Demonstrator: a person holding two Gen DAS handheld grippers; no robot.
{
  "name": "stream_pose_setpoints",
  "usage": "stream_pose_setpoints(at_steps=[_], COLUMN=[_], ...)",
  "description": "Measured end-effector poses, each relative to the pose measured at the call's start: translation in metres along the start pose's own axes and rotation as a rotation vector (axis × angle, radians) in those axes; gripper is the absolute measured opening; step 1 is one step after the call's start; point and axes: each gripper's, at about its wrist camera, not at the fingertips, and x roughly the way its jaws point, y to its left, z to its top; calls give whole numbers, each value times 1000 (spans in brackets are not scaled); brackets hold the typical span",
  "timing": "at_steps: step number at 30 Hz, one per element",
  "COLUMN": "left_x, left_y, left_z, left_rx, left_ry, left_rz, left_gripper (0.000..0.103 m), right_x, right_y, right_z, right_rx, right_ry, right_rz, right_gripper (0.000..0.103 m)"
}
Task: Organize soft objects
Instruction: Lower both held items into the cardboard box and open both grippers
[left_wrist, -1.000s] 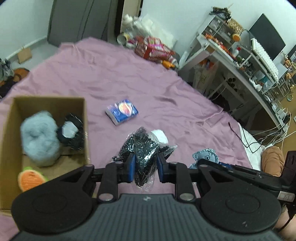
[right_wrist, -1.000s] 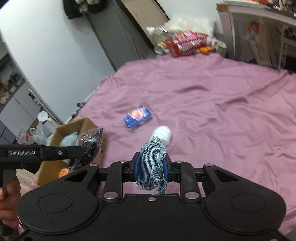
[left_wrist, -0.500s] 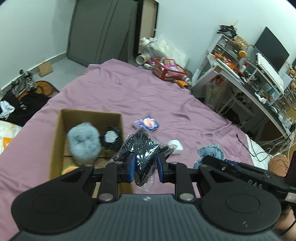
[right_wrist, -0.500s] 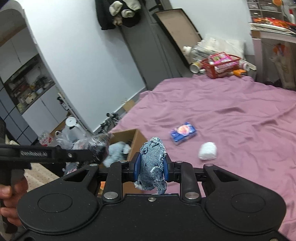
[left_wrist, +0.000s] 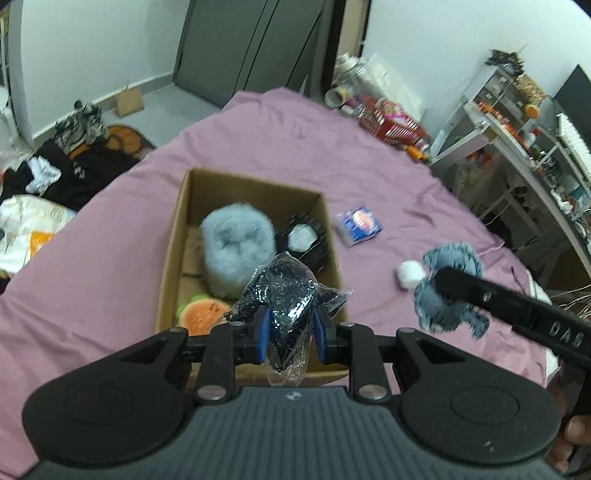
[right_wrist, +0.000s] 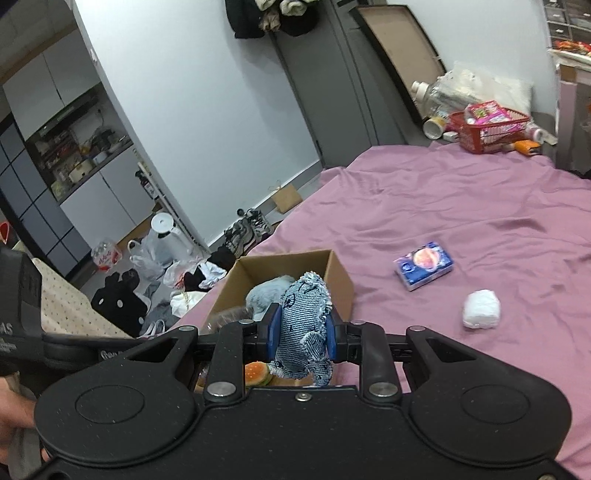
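Observation:
My left gripper (left_wrist: 290, 334) is shut on a black glittery item in a clear bag (left_wrist: 290, 295), held above the near right part of an open cardboard box (left_wrist: 177, 236). The box holds a grey-blue furry plush (left_wrist: 236, 247), a black and white item (left_wrist: 304, 238) and an orange fruit-shaped plush (left_wrist: 201, 314). My right gripper (right_wrist: 302, 334) is shut on a frayed denim plush (right_wrist: 304, 314); in the left wrist view that denim plush (left_wrist: 448, 288) hangs right of the box. A blue tissue pack (right_wrist: 423, 264) and a white soft roll (right_wrist: 480, 309) lie on the purple bedsheet (right_wrist: 461, 206).
A red basket (right_wrist: 487, 131) with packets sits past the bed's far end. Clothes and bags (left_wrist: 55, 162) litter the floor left of the bed. A cluttered desk and shelves (left_wrist: 517, 133) stand along the right side. A person's hand (right_wrist: 14, 417) grips the left tool's handle.
Both grippers have risen and drawn back towards the box. The box now lies directly under the left gripper's bag, and the denim plush has come closer to the box.

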Motion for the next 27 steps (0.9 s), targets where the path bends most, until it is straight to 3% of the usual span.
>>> stream_pose_setpoints(at_steps=[6, 10, 22, 24, 26, 27], left_x=[18, 24, 10, 10, 9, 8], left_y=[13, 19, 28, 26, 20, 16], left_z=[-6, -5, 16, 18, 20, 21], left_rx=[-16, -47, -95, -98, -93, -85], left_ry=[61, 87, -7, -15, -30, -42], left_rz=[34, 28, 81, 79, 76, 76], left_gripper=[27, 36, 49, 53, 58, 58], right_x=[26, 39, 52, 49, 43, 39], right_y=[12, 16, 24, 19, 13, 9], right_z=[-2, -5, -11, -10, -8, -7], right_rx=[-5, 1, 5, 13, 24, 25], right_ry=[39, 64, 115, 113, 100, 84], right_rz=[19, 31, 67, 64, 42, 25], right_gripper=[25, 25, 27, 35, 58, 62])
